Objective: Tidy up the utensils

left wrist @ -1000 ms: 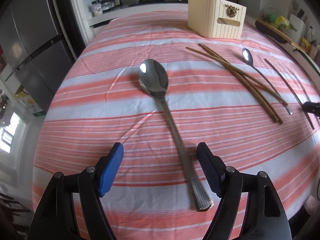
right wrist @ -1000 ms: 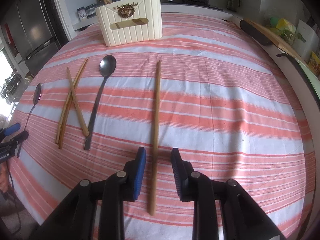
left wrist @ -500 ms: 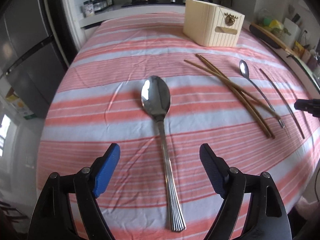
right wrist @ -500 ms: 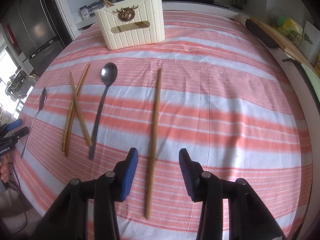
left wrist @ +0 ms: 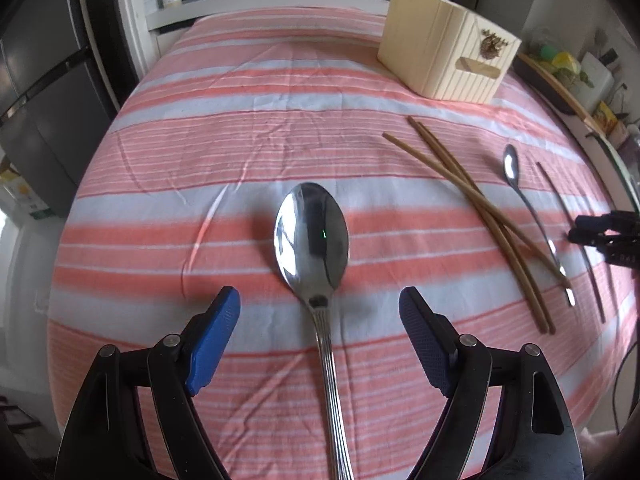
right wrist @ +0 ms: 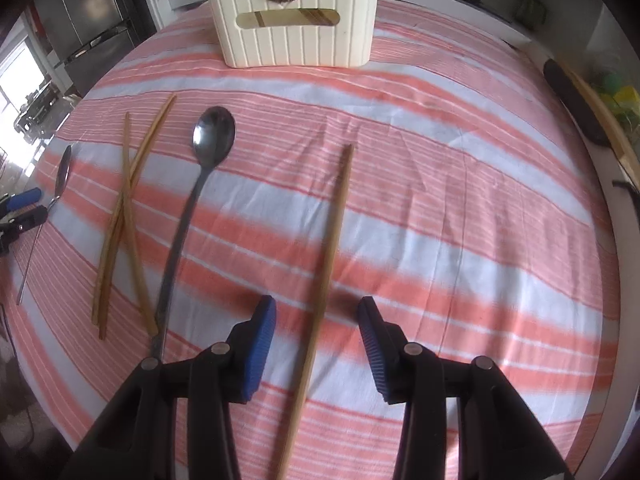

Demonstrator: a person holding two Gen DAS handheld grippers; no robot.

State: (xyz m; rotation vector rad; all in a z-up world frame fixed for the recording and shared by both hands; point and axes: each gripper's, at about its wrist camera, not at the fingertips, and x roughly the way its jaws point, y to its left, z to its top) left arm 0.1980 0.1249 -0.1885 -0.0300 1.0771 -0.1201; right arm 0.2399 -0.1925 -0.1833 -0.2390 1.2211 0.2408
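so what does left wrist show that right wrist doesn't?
Left wrist only: the large shiny steel spoon's fluted handle running between the open left tool. Right wrist only: the single long wooden chopstick close up, between the open right tool. Both: cream ribbed utensil holder, crossed brown chopsticks, dark long-handled spoon, striped tablecloth.

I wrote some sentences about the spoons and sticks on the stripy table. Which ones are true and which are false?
1. The left gripper is squeezing the big shiny metal spoon. False: its fingers stand open on either side.
2. The single long wooden chopstick lies between the right gripper fingers. True.
3. The cream ribbed utensil box has a gold ornament. True.
4. The dark long-handled spoon stands in the box. False: it lies on the striped tablecloth.
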